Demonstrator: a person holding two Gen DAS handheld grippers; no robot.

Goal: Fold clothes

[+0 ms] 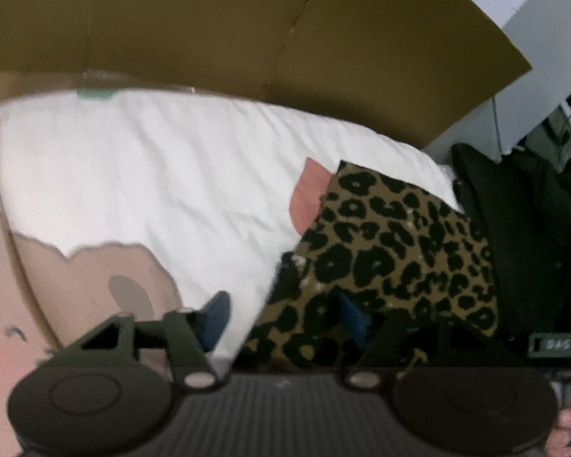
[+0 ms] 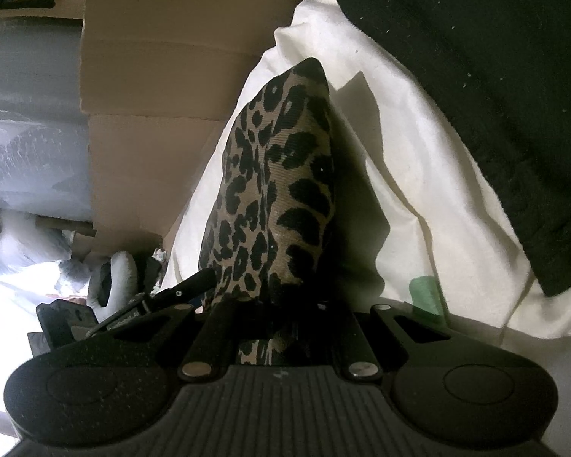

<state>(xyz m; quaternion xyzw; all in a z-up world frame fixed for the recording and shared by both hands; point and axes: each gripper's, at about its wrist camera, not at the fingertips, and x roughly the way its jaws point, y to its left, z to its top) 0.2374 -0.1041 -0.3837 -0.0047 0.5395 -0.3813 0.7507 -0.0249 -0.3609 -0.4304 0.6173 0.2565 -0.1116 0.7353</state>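
Observation:
A leopard-print garment (image 1: 392, 251) lies folded on a white sheet (image 1: 163, 175), at the right in the left wrist view. My left gripper (image 1: 285, 316) is open, its blue-padded fingers (image 1: 215, 318) apart over the garment's near left edge, holding nothing. In the right wrist view the same leopard-print garment (image 2: 278, 175) rises in a peak from between the fingers of my right gripper (image 2: 274, 304), which is shut on its edge and lifts it above the white sheet (image 2: 418, 175).
A brown cardboard panel (image 1: 247, 30) stands behind the sheet. A black garment (image 1: 533, 221) lies at the right, also seen at the upper right of the right wrist view (image 2: 495, 76). Cardboard boxes (image 2: 160, 87) and clutter sit at the left. The sheet has a pink cartoon print (image 1: 95, 285).

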